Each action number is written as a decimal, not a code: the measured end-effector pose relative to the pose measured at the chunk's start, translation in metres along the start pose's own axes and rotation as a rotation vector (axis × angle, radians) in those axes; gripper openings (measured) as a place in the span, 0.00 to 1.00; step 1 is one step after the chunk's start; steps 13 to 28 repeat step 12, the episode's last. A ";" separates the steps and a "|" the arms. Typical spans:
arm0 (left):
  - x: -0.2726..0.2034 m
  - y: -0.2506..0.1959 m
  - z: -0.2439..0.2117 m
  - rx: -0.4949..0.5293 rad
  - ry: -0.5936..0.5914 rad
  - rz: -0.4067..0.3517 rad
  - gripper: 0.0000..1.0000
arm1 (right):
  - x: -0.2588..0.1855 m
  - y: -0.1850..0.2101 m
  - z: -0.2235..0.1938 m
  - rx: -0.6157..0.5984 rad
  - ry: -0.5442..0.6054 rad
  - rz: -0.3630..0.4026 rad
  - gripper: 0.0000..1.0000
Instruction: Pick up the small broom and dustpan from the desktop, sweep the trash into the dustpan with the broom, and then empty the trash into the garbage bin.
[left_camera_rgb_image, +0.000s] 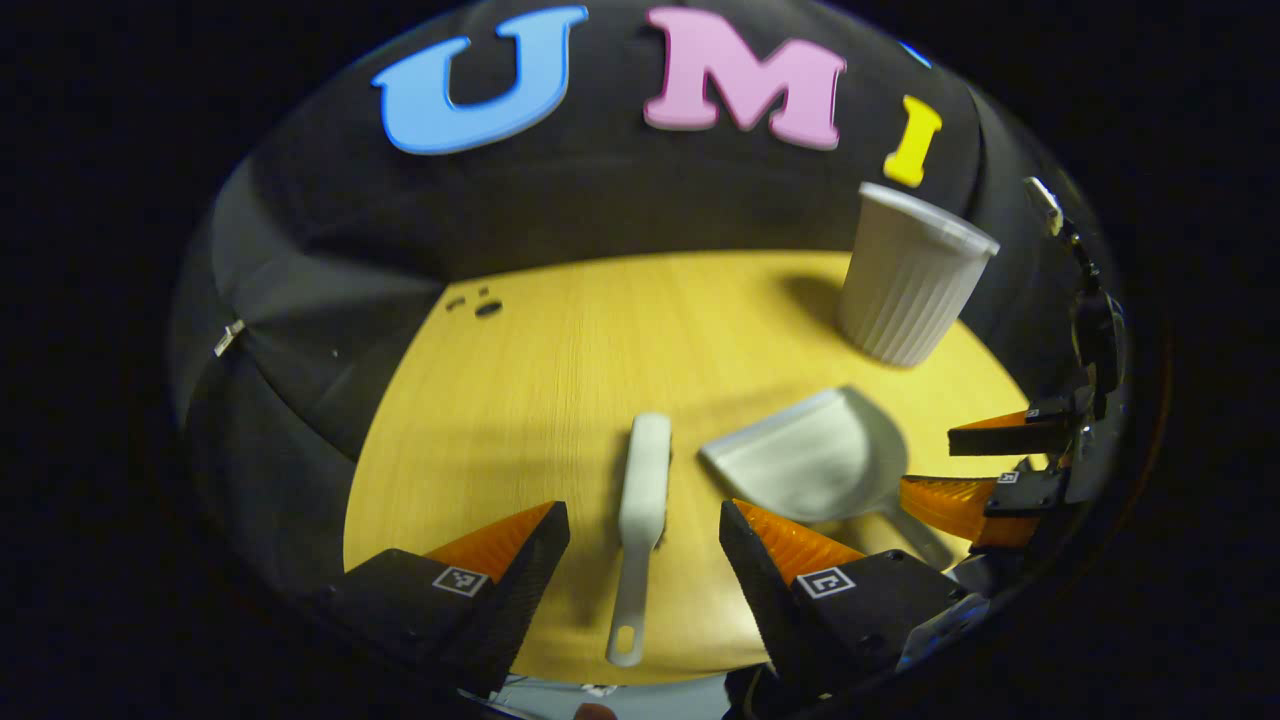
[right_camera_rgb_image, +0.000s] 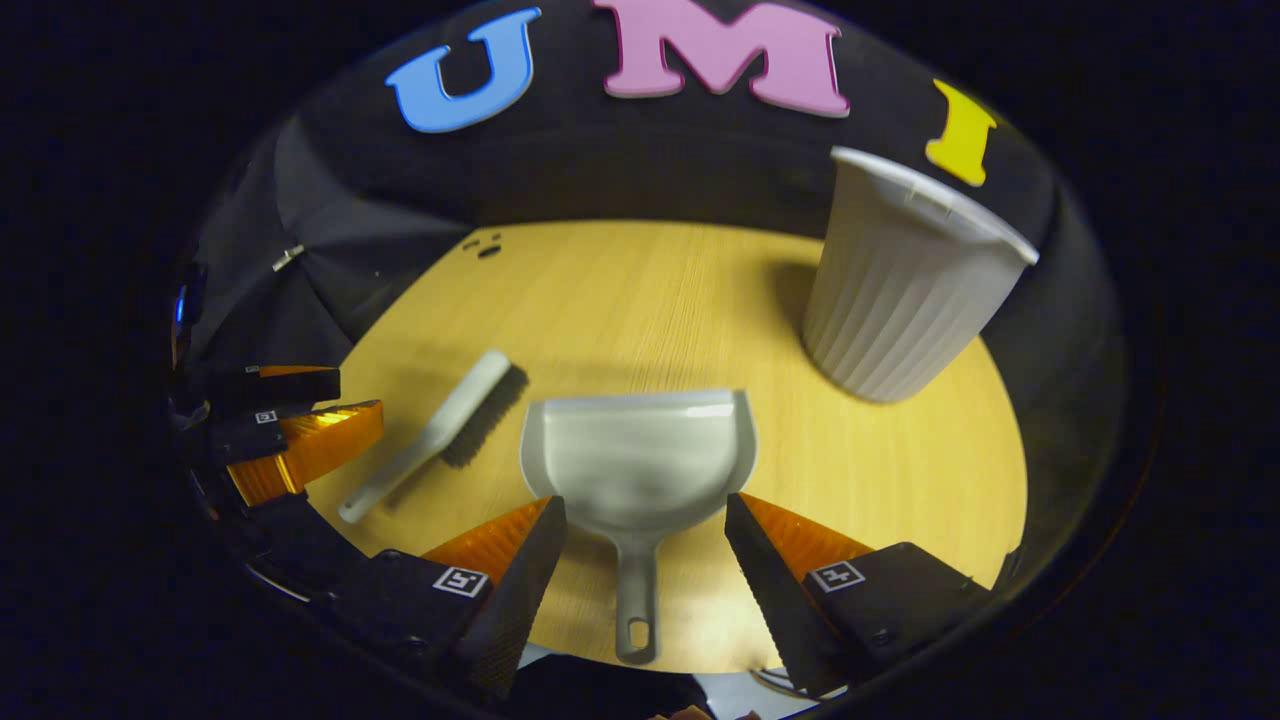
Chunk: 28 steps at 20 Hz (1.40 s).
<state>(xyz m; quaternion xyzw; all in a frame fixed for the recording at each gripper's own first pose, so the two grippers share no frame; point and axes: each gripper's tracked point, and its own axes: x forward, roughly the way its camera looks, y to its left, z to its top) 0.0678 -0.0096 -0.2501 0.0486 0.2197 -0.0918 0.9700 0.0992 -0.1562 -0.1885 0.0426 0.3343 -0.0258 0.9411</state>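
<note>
On desk, broom, dustpan, trash indiscernible

A pale grey dustpan lies on a honey-yellow worktop with a fine straight wood grain, its scoop a shade glossier along the front lip. Beside it, a small broom has a light grey back and handle over a strip of dark, near-black bristles; in the left gripper view the broom reads as plain off-white from above. The garbage bin is white to light grey, ribbed with vertical flutes under a smooth rim. A few small dark spots mark the worktop's far edge. Each tool body carries a small square black-and-white marker. The booth wall behind is black cloth.
</note>
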 end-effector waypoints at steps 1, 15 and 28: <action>-0.017 0.002 0.024 -0.002 -0.098 0.004 0.96 | -0.022 -0.006 0.025 0.001 -0.098 -0.003 0.99; -0.192 -0.037 0.125 -0.015 -0.579 0.038 0.95 | -0.148 -0.003 0.092 -0.028 -0.617 0.031 0.99; -0.192 -0.037 0.125 -0.015 -0.579 0.038 0.95 | -0.148 -0.003 0.092 -0.028 -0.617 0.031 0.99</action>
